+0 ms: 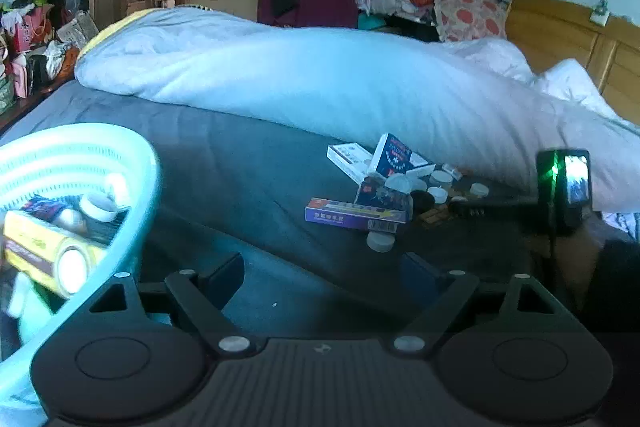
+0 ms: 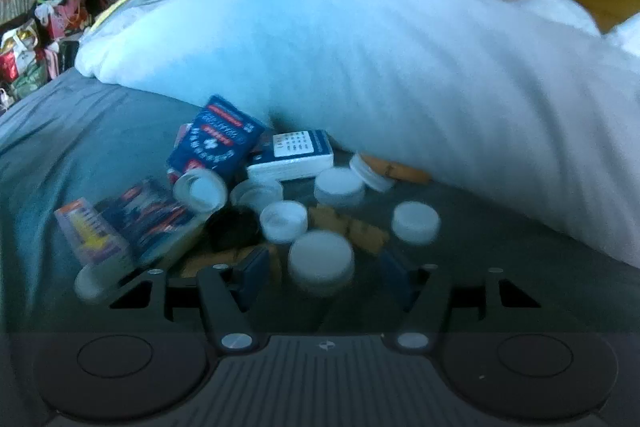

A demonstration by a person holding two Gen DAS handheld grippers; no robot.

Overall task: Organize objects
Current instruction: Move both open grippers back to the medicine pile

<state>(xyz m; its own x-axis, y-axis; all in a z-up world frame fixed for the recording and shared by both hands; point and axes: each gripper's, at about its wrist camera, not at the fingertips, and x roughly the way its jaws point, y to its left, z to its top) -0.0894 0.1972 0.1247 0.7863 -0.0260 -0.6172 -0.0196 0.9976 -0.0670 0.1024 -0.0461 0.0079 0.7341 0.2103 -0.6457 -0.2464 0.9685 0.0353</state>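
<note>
Left wrist view: the left gripper [image 1: 322, 273] is hovering over the grey bed sheet [image 1: 240, 163], its fingers [image 1: 224, 273] standing wide apart with nothing between them and touching nothing. A pale green slotted basket [image 1: 132, 163] is sitting at the left edge, just beside the left finger, already holding a yellow box [image 1: 44, 251] and a white-capped bottle [image 1: 98, 207]. Well ahead, a cluster of objects is lying against the white duvet [image 1: 320, 75]: a purple carton [image 1: 356, 215], a blue box [image 1: 390, 155] and several white caps [image 1: 440, 179]. The other handheld unit [image 1: 566, 187] is showing at the right edge.

Right wrist view: the right gripper [image 2: 322, 277] is pointing down into the same cluster, the picture being blurred. Its fingers [image 2: 254, 275] are standing partly spread, pinching nothing. A white cap [image 2: 320, 259] is lying between the fingertips; whether either finger is touching it cannot be told. Beyond it, further white caps [image 2: 416, 223], a blue box [image 2: 218, 139], a blue-and-white box [image 2: 292, 155] and a purple carton [image 2: 92, 235] are resting on the sheet [image 2: 60, 131].
</note>
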